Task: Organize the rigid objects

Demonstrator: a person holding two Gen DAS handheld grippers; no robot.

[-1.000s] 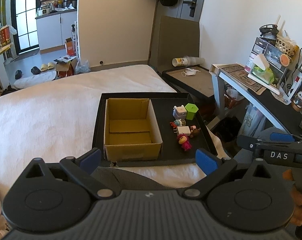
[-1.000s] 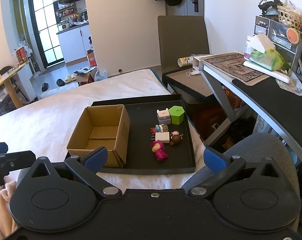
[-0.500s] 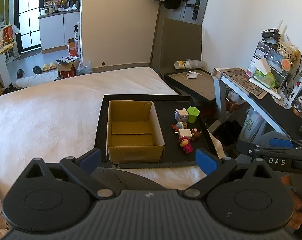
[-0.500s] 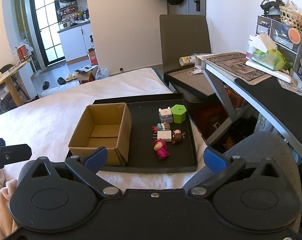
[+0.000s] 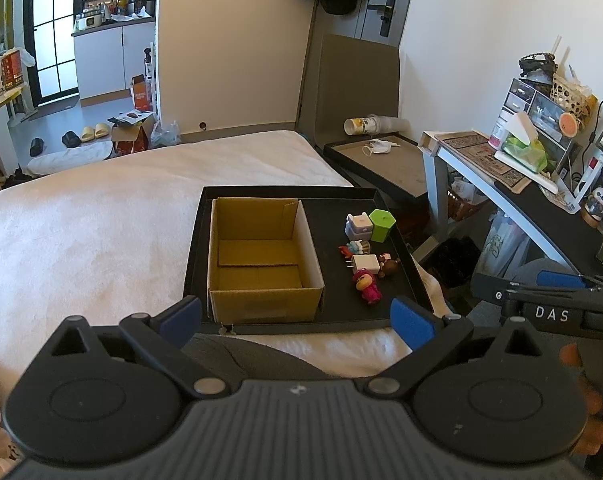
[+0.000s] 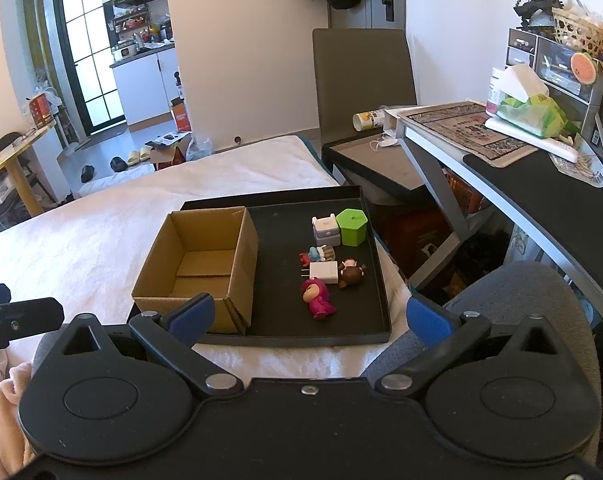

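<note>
A black tray [image 5: 405, 256] [image 6: 377, 280] lies on the white bed. In its left half stands an open cardboard box [image 5: 261, 256] [image 6: 199, 258] with nothing inside. To the right of it sit a green hexagonal box [image 5: 382, 225] [image 6: 352, 227], a small white drawer toy [image 5: 358, 226] [image 6: 325, 230], a white charger plug [image 5: 364, 265] [image 6: 323, 272], a pink figurine [image 5: 366, 284] [image 6: 316, 295], a brown figurine [image 5: 389, 266] [image 6: 351, 273] and a small blue-and-red figure [image 5: 353, 248] [image 6: 317, 255]. My left gripper [image 5: 297, 316] and right gripper [image 6: 309, 316] hang open, short of the tray's near edge, holding nothing.
A grey desk [image 6: 541, 176] with a tissue pack and small drawers runs along the right. A grey chair [image 6: 361, 68] with a paper cup stands behind the bed. Grey-clad knees [image 6: 517, 300] lie below the grippers. The other gripper [image 5: 549, 300] shows at the right edge.
Both grippers have drawn back and risen slightly, so the tray sits a little farther off. The objects have not moved and both grippers stay open.
</note>
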